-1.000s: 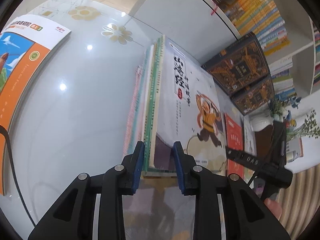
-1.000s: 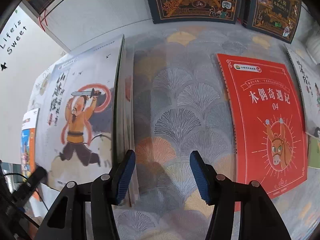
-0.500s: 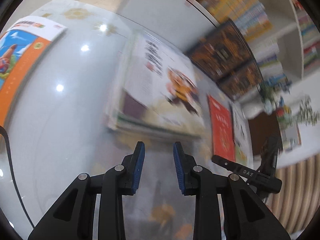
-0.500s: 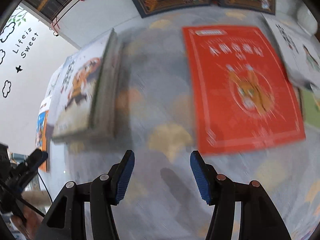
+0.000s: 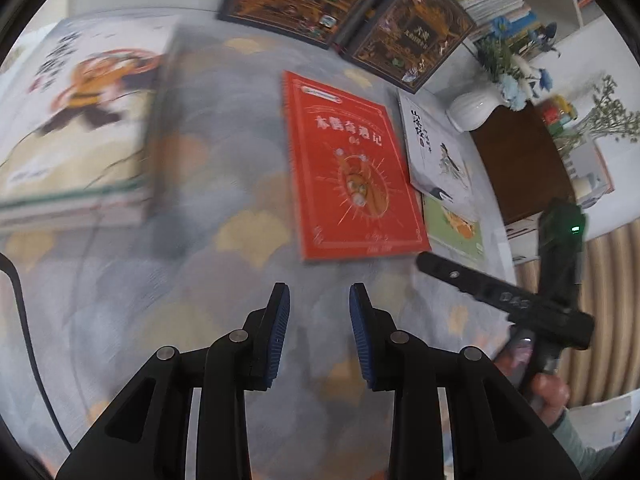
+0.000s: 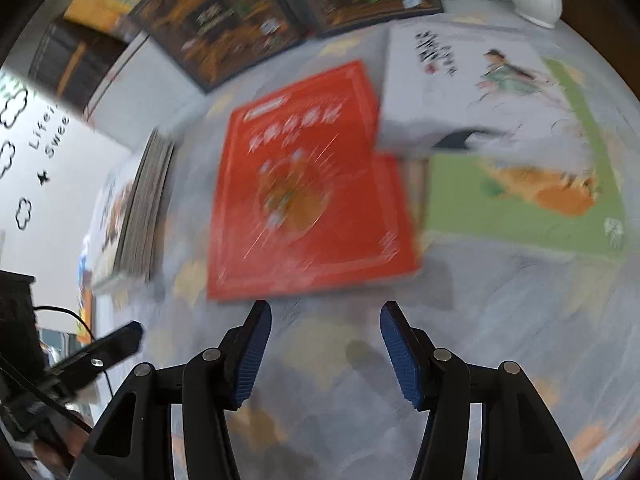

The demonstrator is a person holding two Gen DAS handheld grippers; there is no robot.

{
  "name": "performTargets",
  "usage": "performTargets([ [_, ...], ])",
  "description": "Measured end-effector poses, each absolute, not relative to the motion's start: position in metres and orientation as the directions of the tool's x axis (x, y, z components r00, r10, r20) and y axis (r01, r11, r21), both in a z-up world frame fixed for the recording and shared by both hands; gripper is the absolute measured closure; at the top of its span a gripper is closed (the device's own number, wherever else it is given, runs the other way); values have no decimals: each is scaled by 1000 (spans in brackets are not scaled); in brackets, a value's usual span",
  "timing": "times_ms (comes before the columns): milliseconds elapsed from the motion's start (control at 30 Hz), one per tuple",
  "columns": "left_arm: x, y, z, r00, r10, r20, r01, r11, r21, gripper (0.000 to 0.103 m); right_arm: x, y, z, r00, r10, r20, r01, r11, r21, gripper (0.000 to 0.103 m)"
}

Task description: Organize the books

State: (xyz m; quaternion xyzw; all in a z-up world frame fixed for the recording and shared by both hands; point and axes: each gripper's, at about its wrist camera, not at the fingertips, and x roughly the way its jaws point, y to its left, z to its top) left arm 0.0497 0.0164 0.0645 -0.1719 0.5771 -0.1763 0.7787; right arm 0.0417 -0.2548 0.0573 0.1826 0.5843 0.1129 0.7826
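A red book (image 5: 352, 168) lies flat on the patterned table, straight ahead of both grippers; it also shows in the right wrist view (image 6: 304, 196). A stack of books (image 5: 76, 128) topped by a white cover with an orange figure lies to the left; its page edges show in the right wrist view (image 6: 144, 208). A white book (image 5: 438, 152) overlaps a green one (image 5: 456, 224) to the right of the red book. My left gripper (image 5: 319, 300) is open and empty. My right gripper (image 6: 326, 314) is open and empty just short of the red book's near edge.
Two dark ornate books (image 5: 348, 12) lean at the back. A white vase (image 5: 474, 110) with flowers stands at the back right beside a brown cabinet (image 5: 520, 160). The right gripper's body (image 5: 516, 300) shows right of the left one. Both views are blurred.
My left gripper has let go of the book stack and swung right towards the red book. My right gripper has also swung right, so the red book now lies in front of it.
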Motion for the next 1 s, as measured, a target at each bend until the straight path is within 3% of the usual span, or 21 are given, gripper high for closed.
performTargets([
  [267,94,-9,34,282,-356,-891,-7,928,-373,75,89,-266,47,316,406,-858,17,901,433,50],
  [567,100,-21,18,272,-343,-899,-32,931,-365,74,108,-246,32,288,337,-896,-24,938,345,48],
  [767,61,-13,19,274,-344,-898,-73,924,-376,74,85,-240,32,253,359,-898,-80,933,350,40],
  [1000,-22,-10,21,260,-360,-896,-100,913,-396,74,5,-223,32,225,326,-918,-254,930,267,38],
])
